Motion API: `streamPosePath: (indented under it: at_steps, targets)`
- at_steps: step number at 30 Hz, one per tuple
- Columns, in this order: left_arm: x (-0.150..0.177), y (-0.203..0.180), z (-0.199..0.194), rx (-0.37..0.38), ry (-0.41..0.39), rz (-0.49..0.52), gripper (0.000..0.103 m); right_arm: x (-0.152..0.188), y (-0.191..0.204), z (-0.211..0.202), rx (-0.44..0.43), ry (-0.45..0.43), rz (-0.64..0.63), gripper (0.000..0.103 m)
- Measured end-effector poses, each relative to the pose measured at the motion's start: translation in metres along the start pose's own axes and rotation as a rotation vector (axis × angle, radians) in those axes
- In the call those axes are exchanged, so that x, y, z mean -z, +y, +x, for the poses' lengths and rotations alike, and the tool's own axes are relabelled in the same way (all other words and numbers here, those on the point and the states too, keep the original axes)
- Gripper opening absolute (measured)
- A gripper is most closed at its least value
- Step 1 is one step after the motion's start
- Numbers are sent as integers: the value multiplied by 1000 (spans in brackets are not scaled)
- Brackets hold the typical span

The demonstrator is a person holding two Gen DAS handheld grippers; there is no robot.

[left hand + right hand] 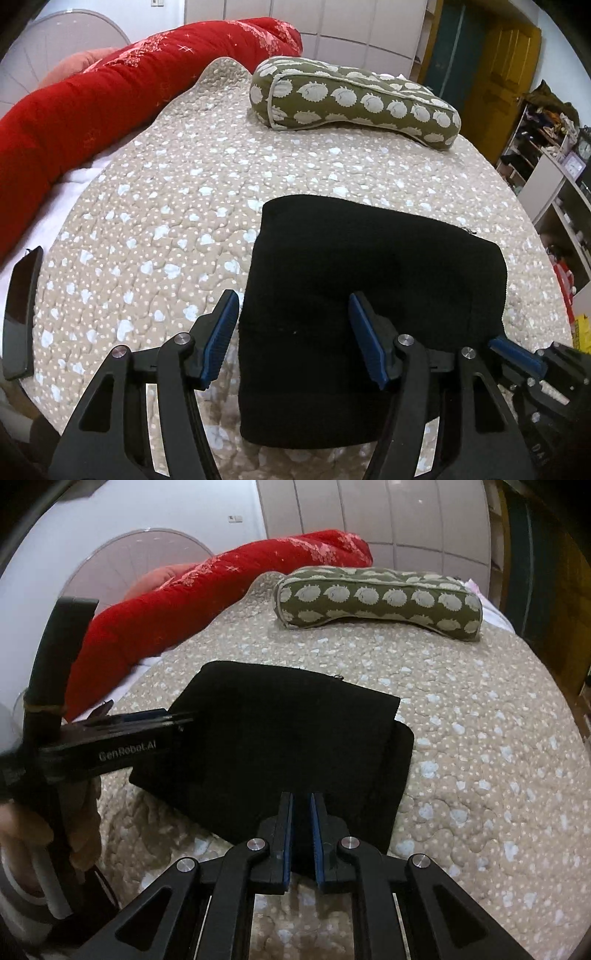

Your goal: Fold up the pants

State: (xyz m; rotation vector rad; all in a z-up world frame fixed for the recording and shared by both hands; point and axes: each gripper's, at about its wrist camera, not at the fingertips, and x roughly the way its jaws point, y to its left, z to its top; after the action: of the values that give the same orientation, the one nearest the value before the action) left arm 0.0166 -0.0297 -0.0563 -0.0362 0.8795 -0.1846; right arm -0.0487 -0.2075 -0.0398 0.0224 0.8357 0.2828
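Pants (369, 295) sit folded into a compact black stack, centre frame on the bed (166, 221). Left gripper (291, 332) hangs open over them, gripping nothing; right gripper (301, 834) is pinched closed, empty. Looks basically done.

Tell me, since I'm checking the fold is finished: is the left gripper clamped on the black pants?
No. The left gripper stands open over the folded pants, its blue pads apart and pressing nothing.

We see a beige quilted bedspread (177, 206) covering the bed, with a green sheep-print pillow (354, 98) resting on its far end. A rolled red blanket (110, 96) lies along the left edge, a dark phone (20, 314) nearer the camera, and a white fan (144, 559) behind.
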Motion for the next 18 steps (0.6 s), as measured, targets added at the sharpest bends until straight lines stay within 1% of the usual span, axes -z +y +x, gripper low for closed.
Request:
streamPosePath:
  at_steps: [2, 5, 8, 10, 12, 14, 16, 18]
  targets:
    - [0, 0, -2, -2, 1, -2, 62, -6, 2, -6, 3, -1, 3, 9]
    - [0, 3, -6, 2, 7, -12, 62, -15, 4, -14, 5, -26, 11, 12]
    - [0, 5, -12, -4, 1, -13, 62, -19, 12, -22, -12, -49, -3, 13]
    - [1, 6, -15, -9, -7, -15, 62, -19, 18, -22, -38, -53, -19, 15]
    - [3, 8, -15, -6, -4, -23, 62, -15, 25, -17, -56, -42, -45, 18]
    - [5, 8, -13, -5, 1, -27, 62, -8, 29, -5, -41, -13, -64, 20]
    - [7, 7, -11, -5, 6, -28, 62, -1, 27, 5, -36, 12, -57, 20]
    - [8, 6, -11, -5, 8, -25, 62, 0, 25, 2, -51, 8, -39, 20]
